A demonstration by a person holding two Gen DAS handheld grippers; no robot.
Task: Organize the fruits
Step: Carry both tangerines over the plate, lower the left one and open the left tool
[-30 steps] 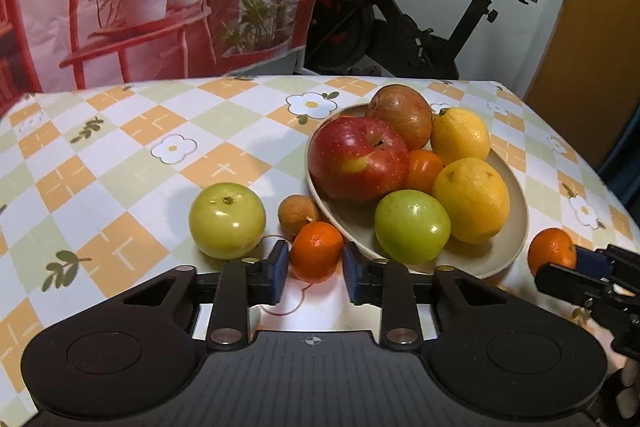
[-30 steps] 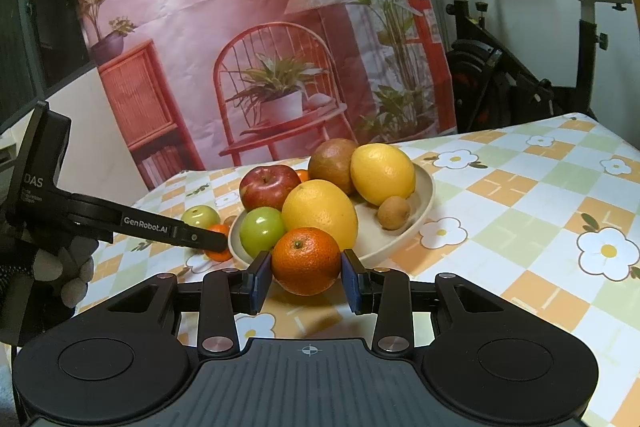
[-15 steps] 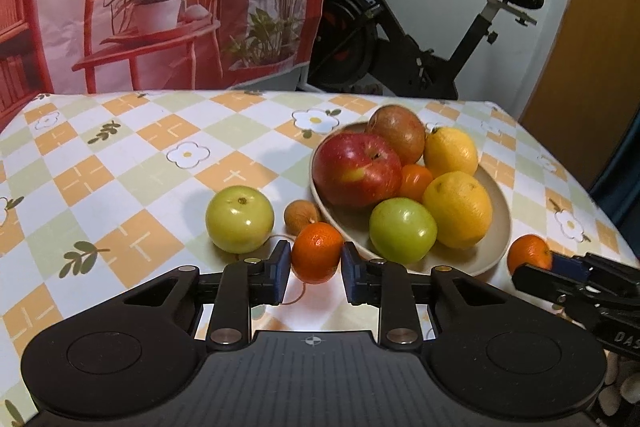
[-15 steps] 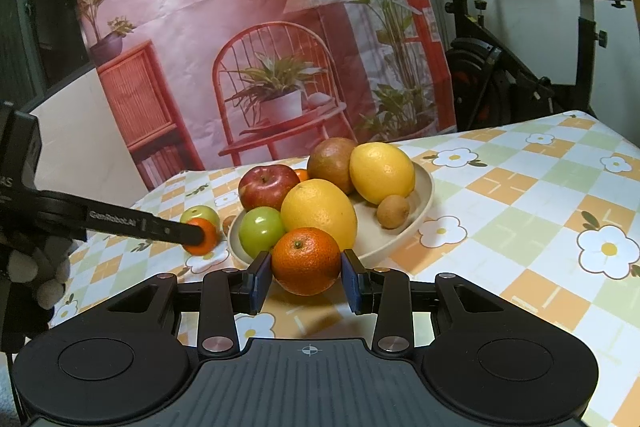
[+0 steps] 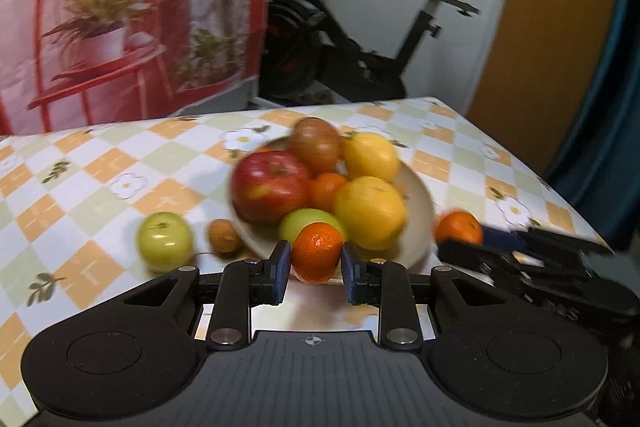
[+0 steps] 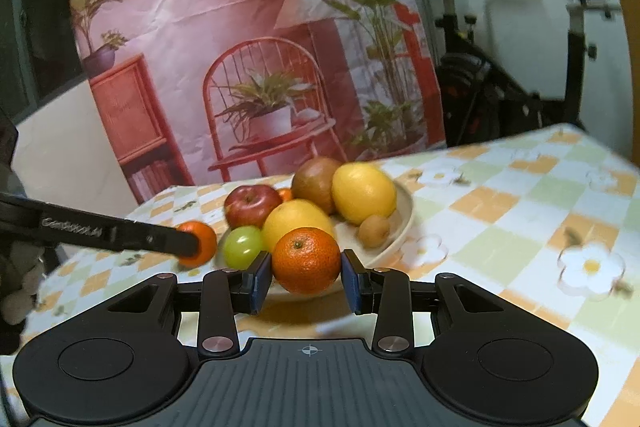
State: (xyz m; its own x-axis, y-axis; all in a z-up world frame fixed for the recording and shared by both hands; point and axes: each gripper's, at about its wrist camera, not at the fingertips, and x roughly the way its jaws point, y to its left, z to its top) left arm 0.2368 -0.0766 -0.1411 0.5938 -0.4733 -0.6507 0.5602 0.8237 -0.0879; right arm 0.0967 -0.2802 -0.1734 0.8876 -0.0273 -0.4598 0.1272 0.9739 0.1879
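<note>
My left gripper (image 5: 314, 267) is shut on a small tangerine (image 5: 317, 251) and holds it above the table by the near rim of the beige bowl (image 5: 420, 195). The same tangerine shows in the right wrist view (image 6: 199, 242). My right gripper (image 6: 306, 277) is shut on a larger orange (image 6: 306, 259), in front of the bowl (image 6: 402, 211). It also shows in the left wrist view (image 5: 459, 227). The bowl holds a red apple (image 5: 270, 187), a green apple (image 5: 306, 223), lemons (image 5: 370, 211) and other fruit. A green apple (image 5: 165, 241) and a small brown fruit (image 5: 224, 235) lie on the table left of the bowl.
The table carries a checked flowered cloth (image 5: 100, 183). Its right edge (image 5: 552, 183) drops off near a blue curtain. An exercise bike (image 5: 360, 39) and a printed backdrop (image 5: 100, 11) stand behind the table.
My left gripper has lifted the small tangerine off the table and swung right toward the bowl. The right gripper holds its orange and has lifted slightly.
</note>
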